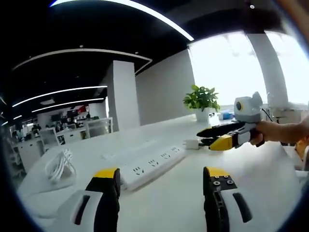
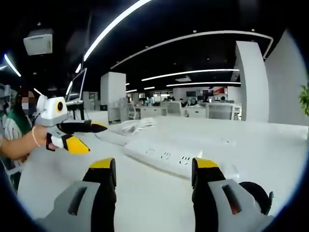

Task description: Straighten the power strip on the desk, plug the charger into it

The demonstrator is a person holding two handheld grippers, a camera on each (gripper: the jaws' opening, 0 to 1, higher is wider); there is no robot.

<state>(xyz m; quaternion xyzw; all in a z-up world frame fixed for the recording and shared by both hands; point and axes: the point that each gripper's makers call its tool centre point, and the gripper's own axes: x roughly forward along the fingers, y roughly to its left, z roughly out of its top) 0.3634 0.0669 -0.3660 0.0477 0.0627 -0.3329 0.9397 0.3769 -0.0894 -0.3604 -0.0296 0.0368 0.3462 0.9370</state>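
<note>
A long white power strip [image 1: 150, 166] lies slantwise on the white desk [image 1: 263, 181], just beyond my left gripper [image 1: 161, 175], whose jaws stand open and hold nothing. A small white charger [image 1: 191, 143] sits past the strip's far end. My right gripper [image 1: 205, 139] comes in from the right, held by a hand, its tips close to the charger. In the right gripper view the power strip [image 2: 171, 155] lies straight ahead of my open, unloaded right gripper [image 2: 153, 166]. The left gripper [image 2: 96, 139] hovers at the left with its jaws apart.
A coiled white cable [image 1: 60, 166] rests at the strip's left end and also shows as the cable [image 2: 138, 124] behind the strip. A potted plant [image 1: 202, 100] stands at the desk's far edge by the window. Office desks and a pillar fill the background.
</note>
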